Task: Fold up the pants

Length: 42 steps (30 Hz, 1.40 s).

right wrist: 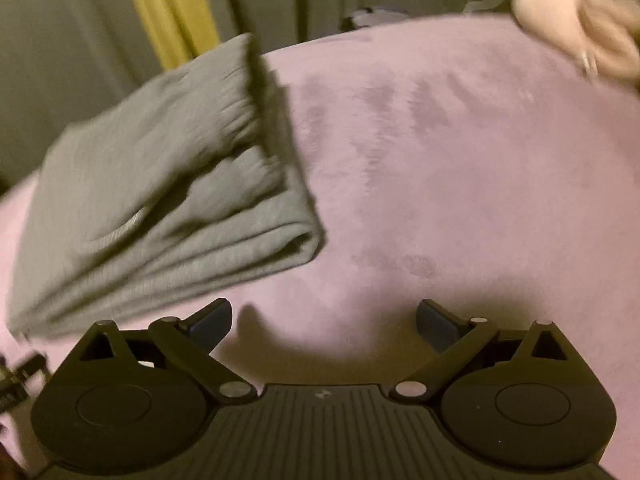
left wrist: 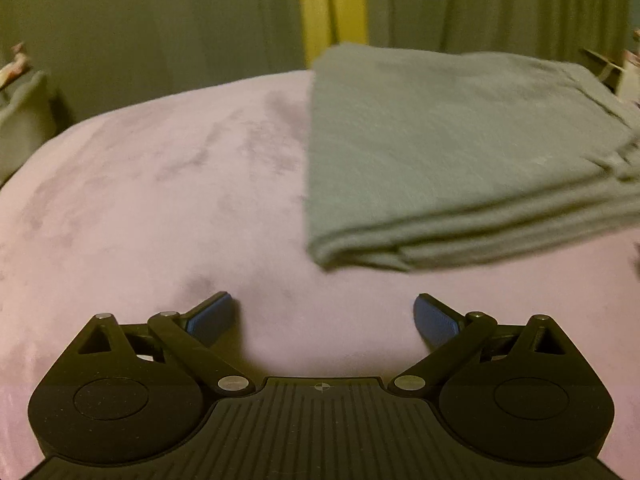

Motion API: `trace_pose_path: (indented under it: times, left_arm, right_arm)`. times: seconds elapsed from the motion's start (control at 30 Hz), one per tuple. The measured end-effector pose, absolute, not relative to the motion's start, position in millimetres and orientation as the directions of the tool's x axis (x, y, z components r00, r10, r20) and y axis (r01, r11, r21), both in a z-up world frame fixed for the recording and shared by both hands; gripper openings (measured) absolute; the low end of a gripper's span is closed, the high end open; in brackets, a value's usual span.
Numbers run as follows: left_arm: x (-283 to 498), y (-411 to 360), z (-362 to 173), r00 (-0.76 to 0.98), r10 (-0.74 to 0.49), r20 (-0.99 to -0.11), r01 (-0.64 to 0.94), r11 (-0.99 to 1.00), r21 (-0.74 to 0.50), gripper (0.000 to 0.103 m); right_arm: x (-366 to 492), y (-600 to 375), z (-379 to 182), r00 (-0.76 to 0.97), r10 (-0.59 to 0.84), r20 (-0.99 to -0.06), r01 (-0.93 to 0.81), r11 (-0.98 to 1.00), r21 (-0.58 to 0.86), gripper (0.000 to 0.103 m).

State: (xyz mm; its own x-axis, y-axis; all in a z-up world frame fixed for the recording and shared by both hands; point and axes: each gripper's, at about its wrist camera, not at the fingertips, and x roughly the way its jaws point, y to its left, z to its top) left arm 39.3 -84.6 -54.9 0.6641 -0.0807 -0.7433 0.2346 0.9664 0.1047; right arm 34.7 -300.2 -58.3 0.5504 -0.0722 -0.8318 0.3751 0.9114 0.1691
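**Operator:** Nearest to me on the left wrist view is the left gripper [left wrist: 324, 320], fingers spread wide, blue pads [left wrist: 212, 318] facing each other with nothing between them but pink bedcover [left wrist: 160, 200].

**Colleague:** And the pants?

**Operator:** The grey pants [left wrist: 460, 160] lie folded into a flat stack of layers on that cover, ahead of the fingers and off toward the right finger's side, apart from both tips. The folded edge faces me.

**Colleague:** Right side?

**Operator:** The right gripper [right wrist: 324, 322] is just as wide, fingers splayed, only bare pink cover [right wrist: 460, 180] in the gap. There the pants [right wrist: 160, 200] sit ahead of the left finger and beyond it, cuffs on top, blurred. I can't tell whether that finger touches the cloth.

**Colleague:** Farther out?

**Operator:** Beyond the bed, grey-green curtains [left wrist: 160, 20] with a yellow strip [left wrist: 332, 4]. Far past the right finger, a blurred pinkish object [right wrist: 576, 12] I can't identify.
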Motion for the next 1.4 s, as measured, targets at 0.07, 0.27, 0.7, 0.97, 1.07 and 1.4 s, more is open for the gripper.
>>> trace_pose_path:
  times: [0.07, 0.27, 0.7, 0.97, 1.07, 1.4]
  left_arm:
    - [28.7, -90.2, -51.8, 0.650, -0.113, -0.751, 0.265, 0.961, 0.085, 0.101]
    - [4.6, -100.4, -41.5, 0.625, -0.147, -0.767, 0.298, 0.953, 0.060, 0.102]
    - [-24.1, -101.0, 1.8, 0.675, -0.095, -0.732, 0.231, 0.969, 0.087, 0.102]
    - [-14.8, -96.6, 26.6, 0.688, -0.081, -0.722, 0.178, 0.982, 0.059, 0.102]
    - [-5.4, -91.4, 32.3, 0.674, -0.111, -0.731, 0.155, 0.988, -0.006, 0.102]
    - [27.9, -95.4, 0.5, 0.602, -0.089, -0.794, 0.131, 0.991, -0.012, 0.102]
  right_arm:
    - [33.9, -288.9, -56.4, 0.531, -0.068, -0.845, 0.356, 0.922, 0.150, 0.099]
    - [23.7, -246.0, -46.1, 0.442, -0.070, -0.894, 0.281, 0.958, 0.063, 0.099]
    - [4.1, -188.7, 17.3, 0.544, -0.187, -0.818, 0.241, 0.969, -0.061, 0.099]
    - [10.9, -163.9, 36.7, 0.598, -0.280, -0.751, 0.212, 0.959, -0.189, 0.099]
    - [17.4, -154.6, 34.6, 0.607, -0.294, -0.738, 0.172, 0.956, -0.240, 0.099]
    - [40.0, -165.8, 8.9, 0.599, -0.259, -0.758, 0.162, 0.966, -0.203, 0.099]
